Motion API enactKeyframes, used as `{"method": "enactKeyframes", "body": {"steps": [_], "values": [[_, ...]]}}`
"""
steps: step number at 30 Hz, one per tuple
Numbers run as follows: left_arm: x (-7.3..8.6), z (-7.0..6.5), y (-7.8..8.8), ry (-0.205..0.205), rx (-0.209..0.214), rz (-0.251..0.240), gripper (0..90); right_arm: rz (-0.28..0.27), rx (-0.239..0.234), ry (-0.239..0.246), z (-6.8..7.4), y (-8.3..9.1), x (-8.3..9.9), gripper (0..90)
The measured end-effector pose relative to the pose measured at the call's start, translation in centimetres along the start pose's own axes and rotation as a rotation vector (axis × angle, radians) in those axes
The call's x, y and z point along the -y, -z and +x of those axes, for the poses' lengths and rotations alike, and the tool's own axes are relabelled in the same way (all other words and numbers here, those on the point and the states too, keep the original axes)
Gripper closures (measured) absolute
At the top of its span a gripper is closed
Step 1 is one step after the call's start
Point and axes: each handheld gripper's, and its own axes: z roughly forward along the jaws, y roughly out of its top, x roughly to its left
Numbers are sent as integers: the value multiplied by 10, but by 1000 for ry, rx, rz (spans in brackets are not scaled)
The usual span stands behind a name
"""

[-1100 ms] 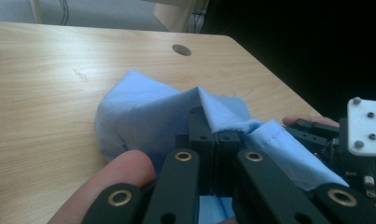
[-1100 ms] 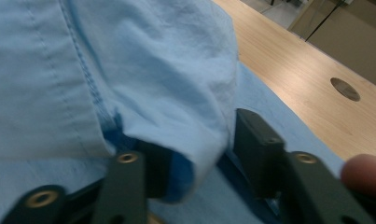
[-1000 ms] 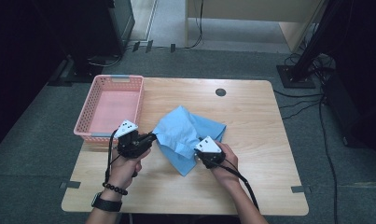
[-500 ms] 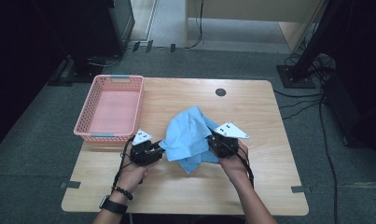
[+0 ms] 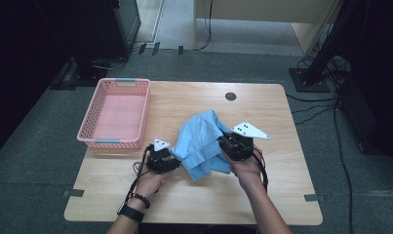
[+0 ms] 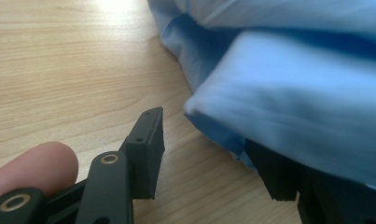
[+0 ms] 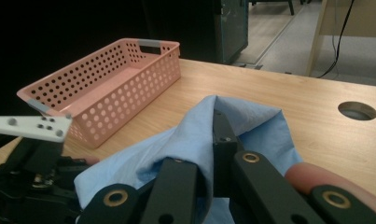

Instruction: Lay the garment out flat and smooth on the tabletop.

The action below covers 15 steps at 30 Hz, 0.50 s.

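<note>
Two claws on one blue cloth (image 5: pixel 200 141), from the high view: cloth crumpled near the front middle of the counter (image 5: pixel 194 195), just beside a pink basket (image 5: pixel 113 141) at the left but not touching it. Right claw (image 5: pixel 223 144) clamped on the right side of the cloth and held a little above the wood; left claw (image 5: pixel 172 163) low at the left edge of the cloth. From the left gripper view: jaws apart, having just been opening, pressing on nothing; a fold of the cloth (image 6: pixel 293 107) draped over the right jaw, bare counter under the left one. From the right gripper view: jaws closed tight on a bunch of the cloth (image 7: pixel 255 126), the rest hanging down loosely, basket behind. Judged soft, light and limp, somewhat slippery, not fragile; likely to sag and unfold under own weight. Best taken at a hem or corner, with a thick fold deep between the pads; for the left claw, probably the rounded corner just ahead.
</note>
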Motion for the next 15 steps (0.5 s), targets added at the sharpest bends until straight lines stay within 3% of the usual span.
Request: {"method": "enactKeyframes", "body": {"steps": [3, 7, 8, 11, 13, 15], "values": [[1, -2, -2, -15, 8, -8, 455, -15, -8, -5, -1, 5, -4, 900], [1, -7, -1, -57, 36, -55, 442, -14, -30, -26, -3, 8, -5, 900], [1, -11, -2, -85, 32, -78, 481, -14, -39, -37, -3, 9, -5, 900], [1, -12, -1, -85, 7, -99, 664, -19, -48, -43, -4, 12, -6, 900], [0, -9, 1, -72, 31, -106, 824, -15, -41, -39, -6, 14, -5, 900], [0, -7, 6, -88, 48, -104, 897, -8, -23, -30, -10, 17, -4, 900]]}}
